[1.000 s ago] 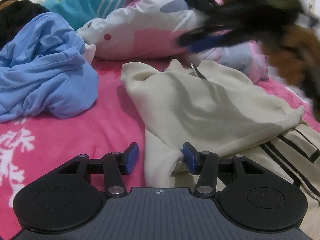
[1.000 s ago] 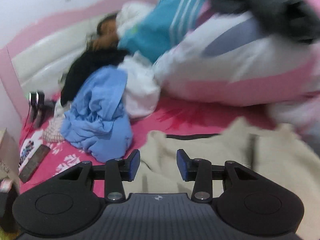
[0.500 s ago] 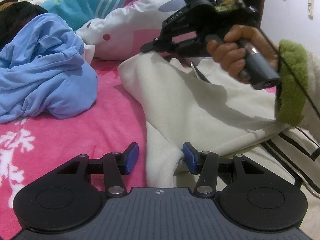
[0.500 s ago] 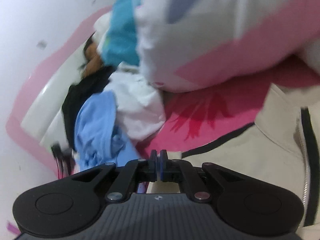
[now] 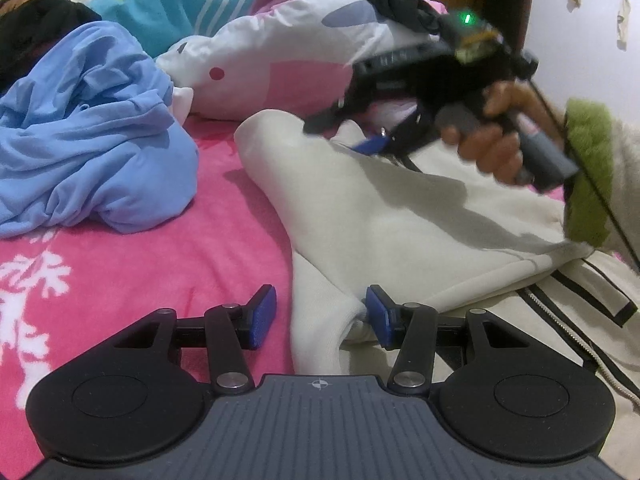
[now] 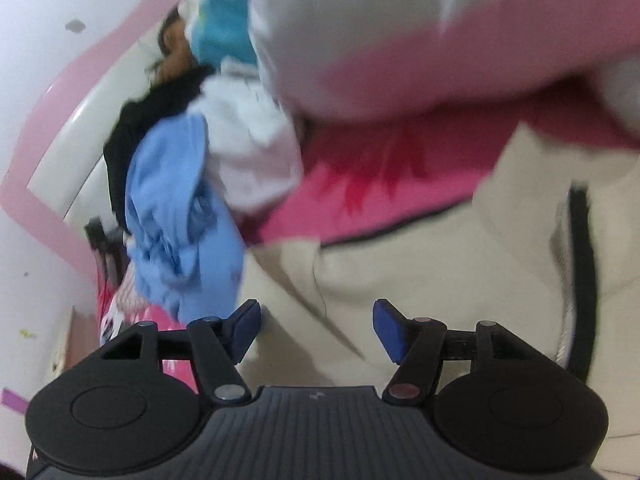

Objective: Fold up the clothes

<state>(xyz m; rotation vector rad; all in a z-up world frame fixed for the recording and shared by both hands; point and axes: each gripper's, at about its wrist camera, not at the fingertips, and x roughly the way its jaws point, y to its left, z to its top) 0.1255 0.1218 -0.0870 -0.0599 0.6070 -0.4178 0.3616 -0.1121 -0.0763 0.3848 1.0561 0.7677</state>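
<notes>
The cream jacket (image 5: 384,216) is lying on the pink bed (image 5: 132,264), with one panel folded over the striped, zippered front. The left tool (image 5: 316,316) is standing half spread at the near edge of the fabric; one pad is touching a fold, but nothing is being pinched. The right tool (image 6: 316,326) is opening its jaws over the collar area, with cloth lying beneath them and no cloth gripped. Risk: the released panel is resting loosely, so it is likely sliding back if either tool is dragging across it. The right tool's open pads are hovering near the zipper (image 6: 562,276), and a pad catching it would be pulling the fold apart. The blue garment (image 5: 84,132) is sitting just beside the jacket; a wide sweep is liable to be snagging it and mixing the items. The pillow (image 5: 280,64) is crowding the far edge, limiting room for the next fold.
</notes>
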